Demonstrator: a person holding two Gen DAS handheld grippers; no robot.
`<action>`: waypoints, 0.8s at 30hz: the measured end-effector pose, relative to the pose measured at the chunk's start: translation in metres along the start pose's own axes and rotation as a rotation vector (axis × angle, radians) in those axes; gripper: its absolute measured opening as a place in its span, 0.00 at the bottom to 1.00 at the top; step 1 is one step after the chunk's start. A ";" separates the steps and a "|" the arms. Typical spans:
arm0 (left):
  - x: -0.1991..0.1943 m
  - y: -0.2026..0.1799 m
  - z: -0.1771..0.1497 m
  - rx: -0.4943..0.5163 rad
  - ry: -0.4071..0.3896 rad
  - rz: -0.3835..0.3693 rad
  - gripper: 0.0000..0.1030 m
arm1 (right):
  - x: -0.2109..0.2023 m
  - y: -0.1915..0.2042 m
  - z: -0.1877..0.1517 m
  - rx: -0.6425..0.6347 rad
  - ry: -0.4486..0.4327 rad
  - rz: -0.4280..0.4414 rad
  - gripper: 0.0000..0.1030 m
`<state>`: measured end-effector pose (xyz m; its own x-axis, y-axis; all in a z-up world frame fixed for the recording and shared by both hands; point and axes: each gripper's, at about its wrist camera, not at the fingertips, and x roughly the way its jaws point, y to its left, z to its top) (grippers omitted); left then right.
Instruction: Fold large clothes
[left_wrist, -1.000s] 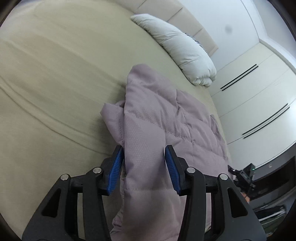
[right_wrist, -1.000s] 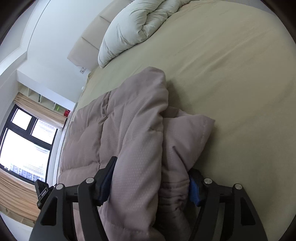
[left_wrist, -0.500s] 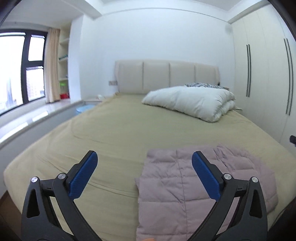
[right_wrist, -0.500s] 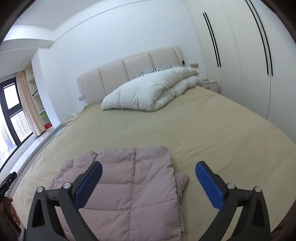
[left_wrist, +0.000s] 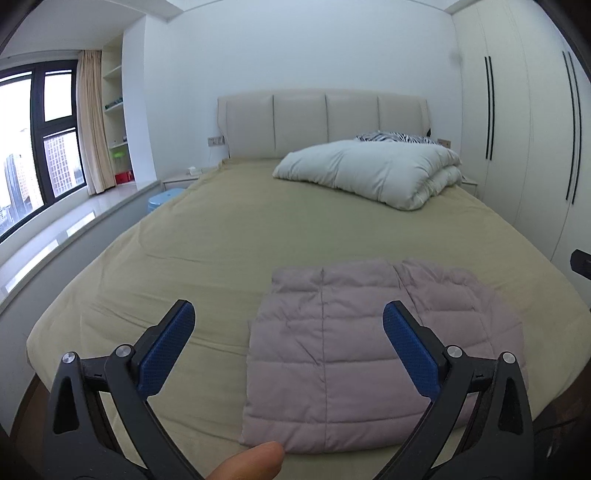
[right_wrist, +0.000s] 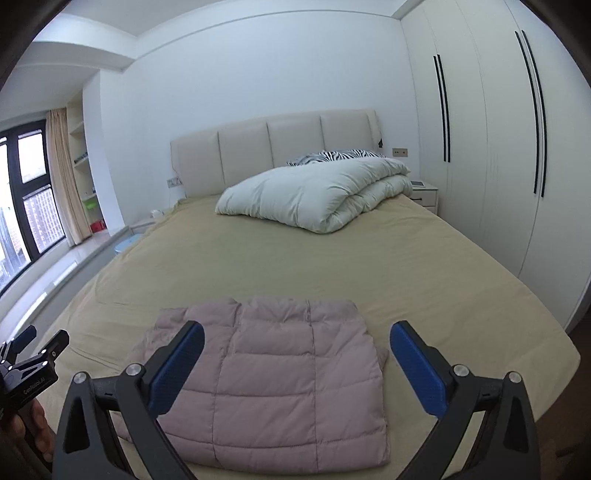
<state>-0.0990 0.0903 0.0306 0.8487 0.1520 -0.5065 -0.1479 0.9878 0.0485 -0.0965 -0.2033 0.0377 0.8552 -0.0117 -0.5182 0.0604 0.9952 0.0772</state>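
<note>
Left wrist view shows the left gripper (left_wrist: 288, 321) spread wide with nothing between its blue pads (left_wrist: 168, 349); its jaws have just been opening. A fingertip (left_wrist: 251, 463) shows at the bottom edge of this frame. Beyond the pads, in the lower centre and lower right, the quilted mauve jacket (left_wrist: 354, 354) lies folded into a rough rectangle on the tan bed sheet (left_wrist: 229, 236), close to the foot edge of the bed.

Right wrist view shows the right gripper (right_wrist: 297, 349) equally wide and holding nothing, its jaws likewise just opened. The jacket sits in the lower centre, its near edge just short of the mattress edge. At the lower left edge of this frame a hand (right_wrist: 35, 428) holds the other gripper, whose black body bears small white lettering too small to read with certainty.

Broad bare sheet stretches from the jacket up to the white duvet (right_wrist: 314, 195) bundled at the upper right by the headboard (right_wrist: 273, 151). Wardrobe doors (right_wrist: 491, 147) line the right side, well apart from the jacket; a window (left_wrist: 37, 147) fills the left.
</note>
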 end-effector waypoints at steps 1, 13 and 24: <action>0.002 -0.007 -0.004 0.005 0.026 -0.003 1.00 | 0.001 0.005 -0.006 0.002 0.030 -0.006 1.00; 0.076 -0.011 -0.050 -0.016 0.248 -0.073 1.00 | 0.041 0.038 -0.062 -0.024 0.263 0.003 1.00; 0.091 -0.008 -0.059 -0.011 0.287 -0.066 1.00 | 0.045 0.051 -0.070 -0.050 0.311 -0.003 1.00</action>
<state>-0.0509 0.0947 -0.0670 0.6783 0.0705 -0.7314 -0.1040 0.9946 -0.0007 -0.0912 -0.1467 -0.0410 0.6559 0.0078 -0.7548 0.0310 0.9988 0.0372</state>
